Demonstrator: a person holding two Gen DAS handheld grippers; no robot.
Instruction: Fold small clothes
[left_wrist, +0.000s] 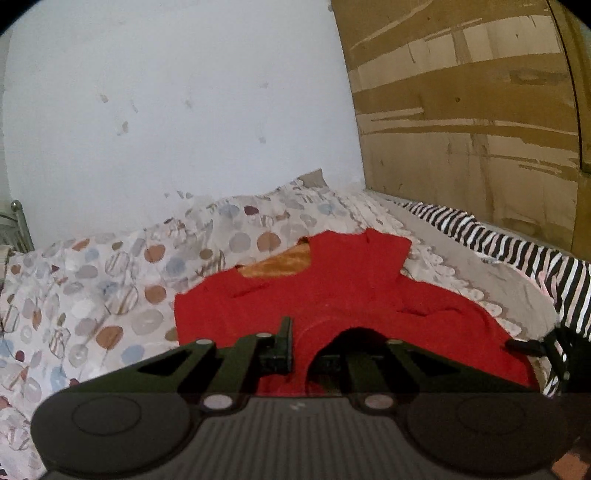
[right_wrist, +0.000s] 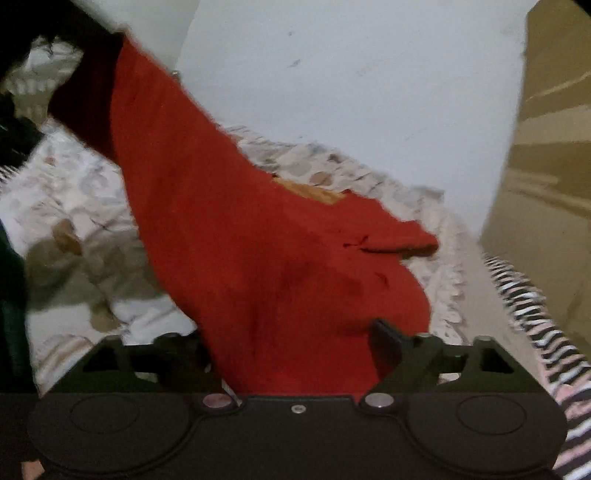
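A soft red knit garment (left_wrist: 332, 295) is being pinched by the closed left gripper (left_wrist: 299, 354); the right gripper (right_wrist: 295, 347) is being held wide, cloth draped loosely between its fingers.

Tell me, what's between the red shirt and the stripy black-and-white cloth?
In the left wrist view, a strip of pale bedsheet with a scalloped edge lies between the red shirt and the stripy cloth.

Counted on the bed: one red garment (left_wrist: 332, 295) at centre frame, with one orange patch (left_wrist: 277, 264) showing at its neck opening. One dotted bedsheet (left_wrist: 92, 288) at left, one black-and-white striped cloth (left_wrist: 517, 251) at right. Two grippers, one left gripper (left_wrist: 299, 350), one right gripper (right_wrist: 295, 350). One cardboard panel (left_wrist: 461, 92) at upper right.
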